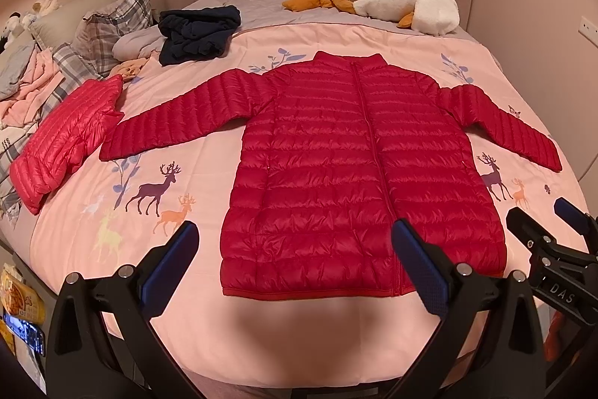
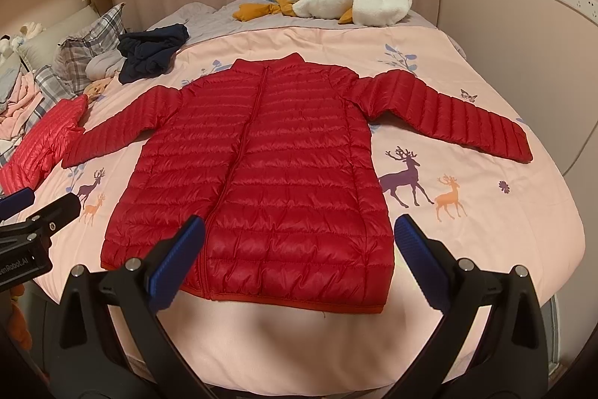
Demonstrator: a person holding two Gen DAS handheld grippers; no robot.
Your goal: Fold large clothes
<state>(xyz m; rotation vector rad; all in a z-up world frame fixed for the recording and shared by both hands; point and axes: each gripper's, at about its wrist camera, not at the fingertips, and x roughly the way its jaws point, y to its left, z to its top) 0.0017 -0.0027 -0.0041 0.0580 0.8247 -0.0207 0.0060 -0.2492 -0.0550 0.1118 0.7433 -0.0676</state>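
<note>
1. One red quilted jacket (image 1: 347,167) is laid flat, front up and zipped, on the pink deer-print bedspread (image 1: 299,335) of the bed, with both sleeves spread outward and its hem toward the cameras.
2. The left hand-held gripper (image 1: 295,260) is held above the hem with its jaws wide apart; nothing is gripped.
3. The right hand-held gripper (image 2: 299,257) is likewise held wide open over the hem, with nothing between its blue pads (image 2: 179,264).
4. A folded pink-red quilted garment (image 1: 63,141) is seen just beside the left sleeve end.
5. A dark navy garment (image 1: 198,32) is bunched near the plaid pillows (image 1: 108,21).
6. A white plush goose (image 1: 407,6) is lying at the far edge.
</note>
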